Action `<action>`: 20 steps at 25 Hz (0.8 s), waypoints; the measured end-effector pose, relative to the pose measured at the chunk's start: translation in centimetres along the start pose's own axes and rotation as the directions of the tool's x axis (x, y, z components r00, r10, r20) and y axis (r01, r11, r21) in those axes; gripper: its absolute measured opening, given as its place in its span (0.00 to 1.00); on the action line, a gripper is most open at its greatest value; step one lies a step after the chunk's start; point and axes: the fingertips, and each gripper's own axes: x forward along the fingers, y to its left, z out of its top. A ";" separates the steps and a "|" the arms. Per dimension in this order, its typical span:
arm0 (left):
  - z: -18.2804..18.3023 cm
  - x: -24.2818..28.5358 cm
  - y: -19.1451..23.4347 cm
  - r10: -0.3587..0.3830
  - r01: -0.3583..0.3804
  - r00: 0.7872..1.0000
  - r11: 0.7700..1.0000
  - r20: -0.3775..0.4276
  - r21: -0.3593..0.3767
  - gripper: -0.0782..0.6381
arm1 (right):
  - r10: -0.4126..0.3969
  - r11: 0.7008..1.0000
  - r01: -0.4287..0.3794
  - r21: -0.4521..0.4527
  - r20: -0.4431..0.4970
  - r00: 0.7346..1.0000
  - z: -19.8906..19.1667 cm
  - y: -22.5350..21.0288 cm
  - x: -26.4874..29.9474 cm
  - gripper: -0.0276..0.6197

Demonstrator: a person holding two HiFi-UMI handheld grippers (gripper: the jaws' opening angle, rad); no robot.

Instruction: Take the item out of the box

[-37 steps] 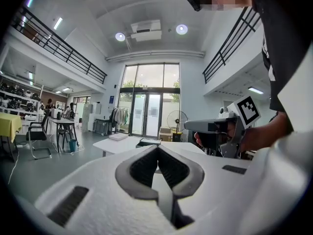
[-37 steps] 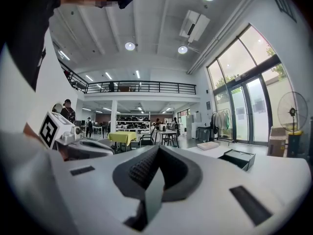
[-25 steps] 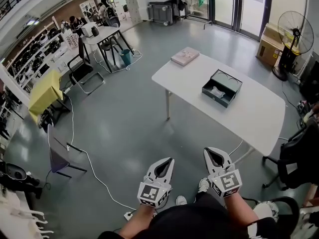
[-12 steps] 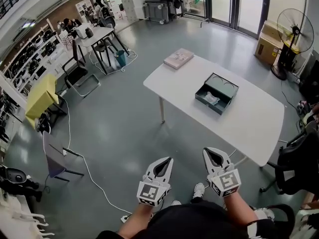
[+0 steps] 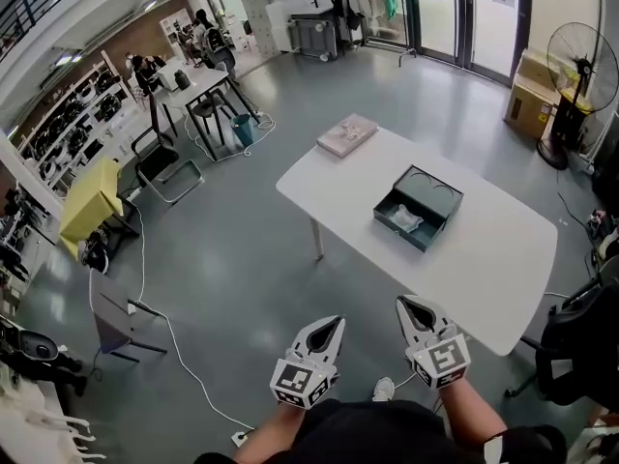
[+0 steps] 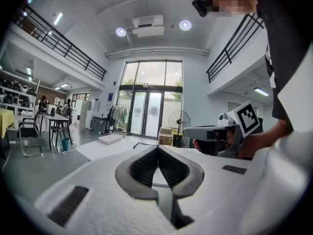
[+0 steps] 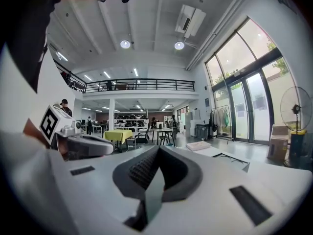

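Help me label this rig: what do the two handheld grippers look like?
Both the left gripper and right gripper have white shells with dark grey ribbed pads lining tapered jaws. Each carries a white cube with black square markers. The person wears a black top.

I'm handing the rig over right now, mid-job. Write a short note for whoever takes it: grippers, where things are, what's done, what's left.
Left gripper: shut, empty.
Right gripper: shut, empty.
Both are held out in front of the person, short of the white table.
Box: open, on the table, with the pale item lying inside it. A flat pink package lies apart at the table's far corner.
Done: nothing yet; the item is untouched.
Left: get to the table, open a gripper, take the item out of the box.
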 end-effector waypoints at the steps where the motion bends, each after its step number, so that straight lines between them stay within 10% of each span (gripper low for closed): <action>1: 0.0 0.5 0.1 0.005 -0.005 1.000 1.000 0.002 -0.011 0.13 | 0.007 1.000 -0.007 -0.001 -0.003 1.000 0.0 -0.4 0.1 0.05; 20: 0.9 13.9 8.2 -0.128 0.128 0.992 0.991 -0.019 0.022 0.13 | -0.070 0.997 0.071 0.014 -0.076 0.995 0.4 -7.3 11.5 0.05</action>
